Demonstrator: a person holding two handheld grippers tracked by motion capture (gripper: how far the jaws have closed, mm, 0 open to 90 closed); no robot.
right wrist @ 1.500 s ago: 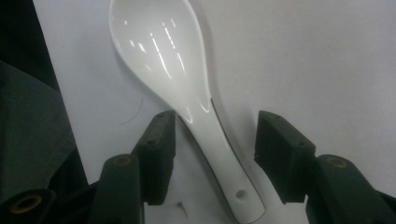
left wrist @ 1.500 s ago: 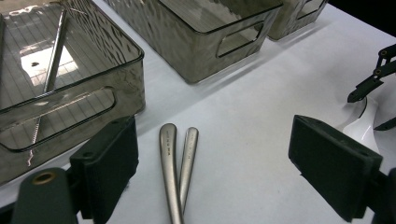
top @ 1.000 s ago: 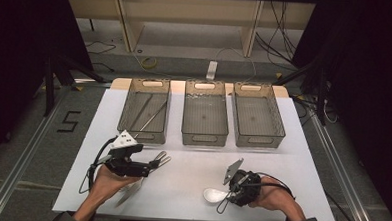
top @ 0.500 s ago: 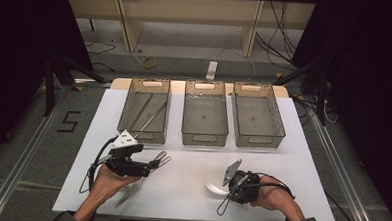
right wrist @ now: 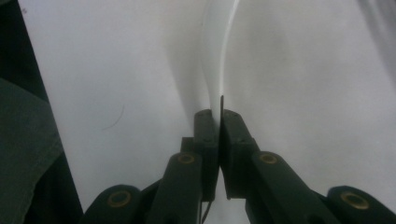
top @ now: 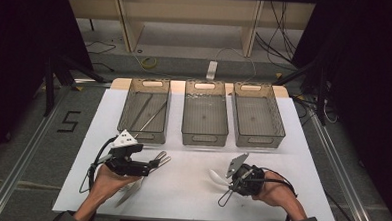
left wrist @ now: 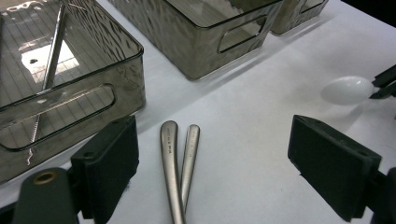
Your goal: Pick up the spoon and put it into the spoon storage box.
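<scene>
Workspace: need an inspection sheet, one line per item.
Surface: white table top, three clear bins in a row at its far side.
Job's things: white spoon clamped in the right gripper; two metal handles lying side by side between the left gripper's jaws.
Clutter: thin metal rods in the left bin.
Grippers: left gripper open; right gripper has just closed on the spoon.
Cables: one trails from each gripper.
Surroundings: wooden shelf frame, floor cables, a "5" mark.
</scene>
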